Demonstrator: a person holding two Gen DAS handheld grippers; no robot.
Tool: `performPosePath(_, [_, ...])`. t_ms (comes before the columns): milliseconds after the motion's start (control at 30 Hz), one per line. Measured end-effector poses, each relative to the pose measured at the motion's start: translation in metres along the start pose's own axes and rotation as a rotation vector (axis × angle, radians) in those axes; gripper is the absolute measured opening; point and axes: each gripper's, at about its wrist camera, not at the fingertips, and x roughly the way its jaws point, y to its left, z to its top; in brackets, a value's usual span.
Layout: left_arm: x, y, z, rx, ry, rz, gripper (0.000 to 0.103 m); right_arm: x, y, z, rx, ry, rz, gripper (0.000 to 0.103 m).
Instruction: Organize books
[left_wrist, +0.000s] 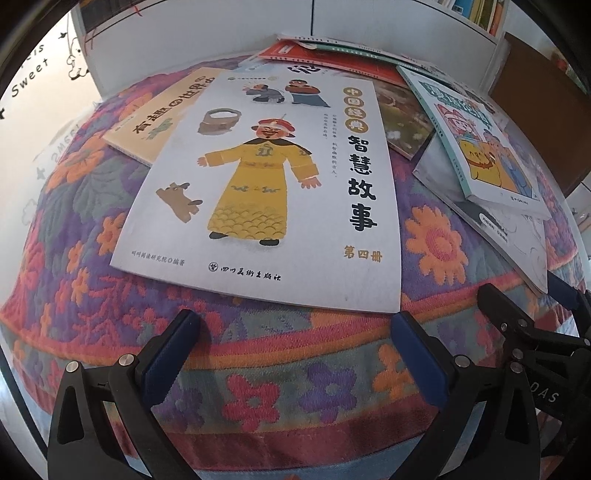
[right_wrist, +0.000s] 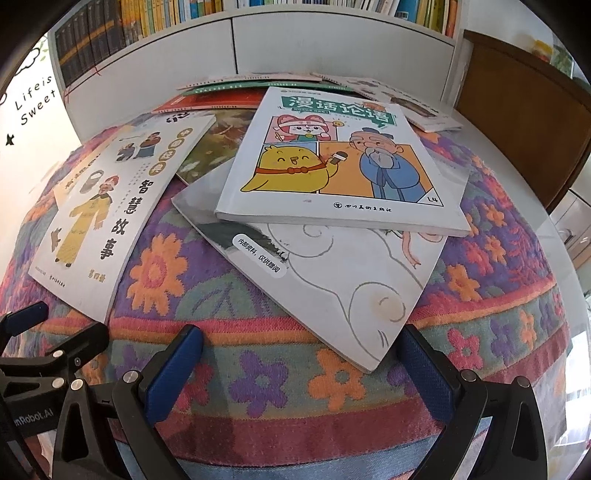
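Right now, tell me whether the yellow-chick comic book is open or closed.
Closed: the comic book lies flat, front cover up, on a white book.

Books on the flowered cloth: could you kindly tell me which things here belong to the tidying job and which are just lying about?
Job:
- emperor book
- comic book
- cloud-drawing book
- tan book
- far pile of books

Lying about:
- flowered cloth
- bookshelf
- wooden board
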Motion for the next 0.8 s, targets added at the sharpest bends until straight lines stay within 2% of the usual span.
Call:
performPosePath(167, [0.000, 0.000, 0.003, -0.016, -0.004, -0.002, 0.103, 0.001, -0.003, 0.002, 0.008, 0.010, 0.006, 0.103])
performPosePath(300, [-0.016, 0.004, 0.002, -0.041, -0.041, -0.089, 0.102, -0.011, -0.006, 0.002, 0.056, -0.008, 0.014, 0.102])
performPosePath(533, [-0.062, 0.005, 0.010, -0.015, -0.150, -0.039, 0.102, -0.087, 0.007, 0.012, -0.026, -0.174, -0.048, 0.102])
performPosePath(800, [-0.083, 0.013, 0.022, 0.013, -0.211, 0.001, 0.102, -0.104, 0.014, 0.022, -0.033, -0.182, 0.001, 0.102])
